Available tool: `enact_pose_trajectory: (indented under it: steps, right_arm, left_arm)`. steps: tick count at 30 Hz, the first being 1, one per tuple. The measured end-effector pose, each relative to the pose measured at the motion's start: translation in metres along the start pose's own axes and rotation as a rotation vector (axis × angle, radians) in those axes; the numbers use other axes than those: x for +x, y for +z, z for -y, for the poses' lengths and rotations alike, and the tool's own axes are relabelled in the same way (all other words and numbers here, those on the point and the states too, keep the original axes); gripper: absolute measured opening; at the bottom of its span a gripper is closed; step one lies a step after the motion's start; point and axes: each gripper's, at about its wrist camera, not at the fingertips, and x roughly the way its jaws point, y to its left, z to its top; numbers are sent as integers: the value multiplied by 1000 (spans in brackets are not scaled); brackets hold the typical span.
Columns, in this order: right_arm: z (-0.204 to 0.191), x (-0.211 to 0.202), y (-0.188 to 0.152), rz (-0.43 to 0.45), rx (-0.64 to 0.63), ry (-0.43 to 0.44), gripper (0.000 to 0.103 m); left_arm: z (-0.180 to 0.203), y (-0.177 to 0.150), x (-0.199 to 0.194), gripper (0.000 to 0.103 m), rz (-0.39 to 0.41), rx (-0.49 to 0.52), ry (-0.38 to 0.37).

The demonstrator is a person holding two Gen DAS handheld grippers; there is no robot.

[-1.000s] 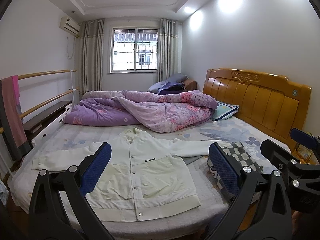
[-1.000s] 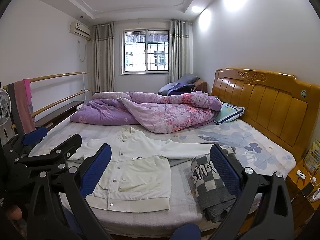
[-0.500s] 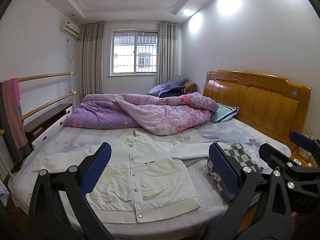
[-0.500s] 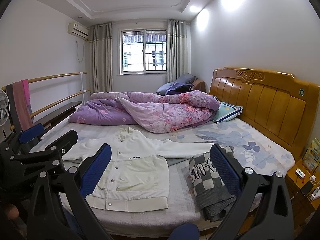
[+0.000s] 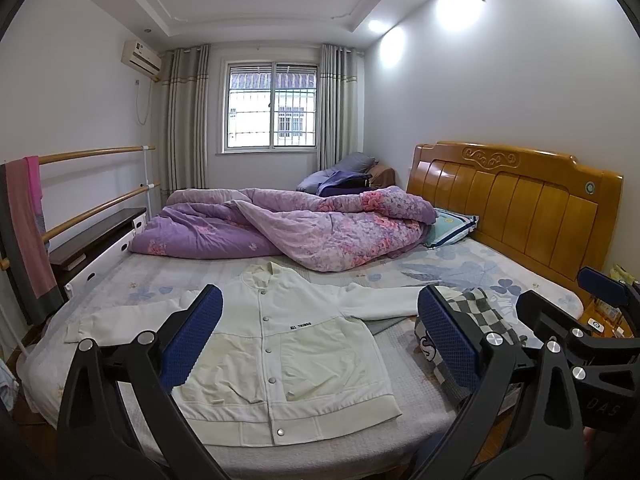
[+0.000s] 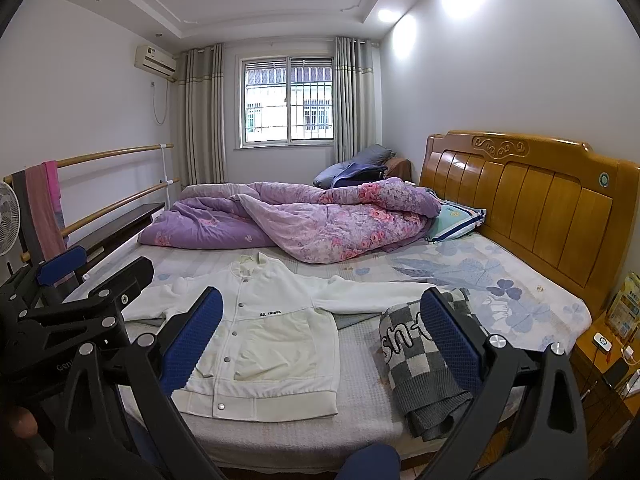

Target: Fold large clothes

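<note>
A white snap-button jacket lies flat and face up on the bed, sleeves spread to both sides, hem toward me. My left gripper hovers open in front of the bed's near edge, level with the jacket, touching nothing. My right gripper is open too, held above the near edge between the jacket and a folded grey-and-white checked knit. In each view the other gripper shows at the side.
A crumpled purple floral quilt fills the far half of the bed. Wooden headboard on the right, a nightstand beside it. Wooden rails with a hanging pink towel and a fan stand left.
Both cameras have tilted slightly upward and drawn back a little; the jacket sits lower in view. The clothes have not moved and both grippers stay open.
</note>
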Motion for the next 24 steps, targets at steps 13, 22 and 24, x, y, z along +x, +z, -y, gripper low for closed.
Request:
enact_pose_trajectory:
  steps: [13,22,24]
  right_arm:
    - [-1,-1,0,-5,3,2,95]
    - [-1,0,-1,-6,3,2,95]
    - [-1,0,-1,-8,3,2,95]
  left_arm:
    - [-1,-1,-1,98,-2,3,1]
    - [-4,-2,-2,98,-2,5,4]
    - [-5,-2,-3,98,-4,6,6]
